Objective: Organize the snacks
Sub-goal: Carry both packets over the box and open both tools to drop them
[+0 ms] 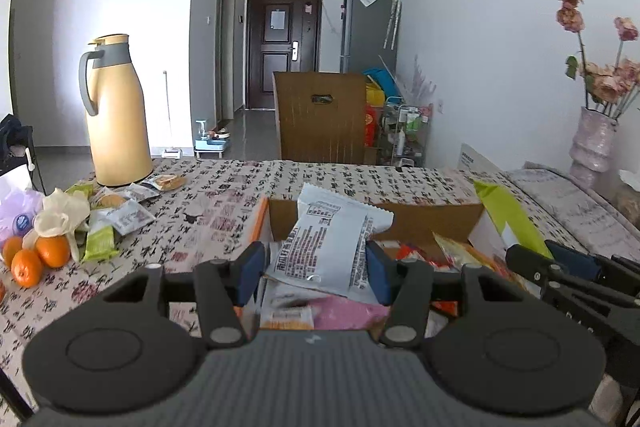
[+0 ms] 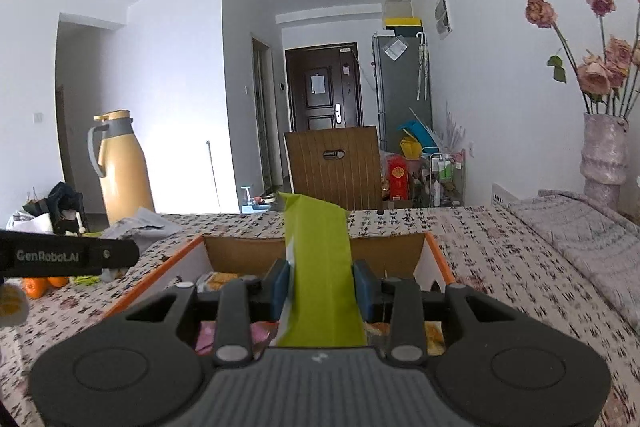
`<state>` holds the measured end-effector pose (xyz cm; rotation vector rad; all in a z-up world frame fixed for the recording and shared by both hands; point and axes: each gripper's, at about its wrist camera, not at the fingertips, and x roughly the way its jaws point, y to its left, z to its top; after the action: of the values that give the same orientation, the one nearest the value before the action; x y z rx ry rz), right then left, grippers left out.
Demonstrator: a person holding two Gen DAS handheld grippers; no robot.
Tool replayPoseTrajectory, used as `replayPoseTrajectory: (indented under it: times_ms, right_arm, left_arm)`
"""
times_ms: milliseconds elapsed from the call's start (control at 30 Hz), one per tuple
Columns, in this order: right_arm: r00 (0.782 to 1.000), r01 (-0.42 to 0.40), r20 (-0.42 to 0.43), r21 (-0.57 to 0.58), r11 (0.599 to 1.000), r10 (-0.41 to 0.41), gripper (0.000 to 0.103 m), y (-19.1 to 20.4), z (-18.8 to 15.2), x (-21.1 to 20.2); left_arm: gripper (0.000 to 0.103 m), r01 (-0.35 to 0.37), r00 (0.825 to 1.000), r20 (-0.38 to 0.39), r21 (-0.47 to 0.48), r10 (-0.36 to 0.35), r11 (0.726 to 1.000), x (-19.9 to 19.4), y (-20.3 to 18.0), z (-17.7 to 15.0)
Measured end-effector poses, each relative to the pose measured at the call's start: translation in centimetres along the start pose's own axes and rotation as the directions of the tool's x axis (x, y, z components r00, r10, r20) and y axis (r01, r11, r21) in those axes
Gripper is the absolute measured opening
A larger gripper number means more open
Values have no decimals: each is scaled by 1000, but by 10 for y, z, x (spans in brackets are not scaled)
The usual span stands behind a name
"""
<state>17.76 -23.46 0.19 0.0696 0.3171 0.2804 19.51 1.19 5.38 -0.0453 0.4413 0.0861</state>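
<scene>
Mid-sort: my left gripper [image 1: 316,267] clamps a white packet [image 1: 328,247], my right gripper [image 2: 322,291] clamps a green packet [image 2: 320,267], both above the cardboard box [image 2: 236,251] of snacks. Next: carry each clear of the box, set down by type.

Home: fridge [image 1: 370,27], entrance door [image 1: 284,43], clothed table [image 1: 224,195]

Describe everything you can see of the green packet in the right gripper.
The green packet is a flat, lime-green snack wrapper, plastic by its look, with a white area along its left edge. It stands nearly upright, pinched between the blue pads of the right gripper, above the open cardboard box. The left wrist view shows its white lower part. No print is legible.
</scene>
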Motion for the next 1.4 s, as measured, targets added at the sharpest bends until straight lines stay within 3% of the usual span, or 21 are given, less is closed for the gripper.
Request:
replayPoseTrajectory:
  times_ms: [233, 467, 800, 867, 900, 1000, 1033, 1067, 1400]
  right_arm:
    - [1000, 15, -23, 5, 1000, -15, 34, -3, 5, 40]
    - [999, 8, -36, 23, 1000, -7, 34, -7, -9, 58]
    - [998, 6, -62, 31, 1000, -4, 37, -10, -13, 60]
    - [998, 10, -57, 37, 999, -7, 41, -12, -13, 59]
    - [999, 15, -51, 40, 999, -13, 43, -13, -13, 57]
    - [999, 17, -41, 55, 998, -14, 82, -16, -13, 54]
    - [999, 22, -38, 56, 998, -20, 99, -17, -13, 54]
    - [999, 22, -32, 58, 998, -21, 103, -17, -14, 53]
    - [1000, 23, -12, 67, 998, -22, 103, -18, -12, 48]
  left_arm:
    - [55, -26, 999, -27, -8, 26, 1000, 41, -7, 12]
    - [55, -30, 998, -58, -30, 28, 999, 70, -2, -3]
    - [57, -15, 997, -70, -42, 12, 999, 70, 3, -9]
    - [67, -22, 998, -53, -45, 20, 999, 66, 3, -8]
    - [81, -26, 999, -45, -50, 24, 998, 64, 4, -8]
    - [103, -59, 998, -3, -64, 59, 996, 58, 5, -8]
    - [103, -63, 998, 4, -71, 64, 995, 56, 5, -7]
    - [103, -63, 998, 5, -76, 64, 995, 55, 5, -6]
    - [103, -61, 998, -13, -89, 60, 994, 56, 7, -7]
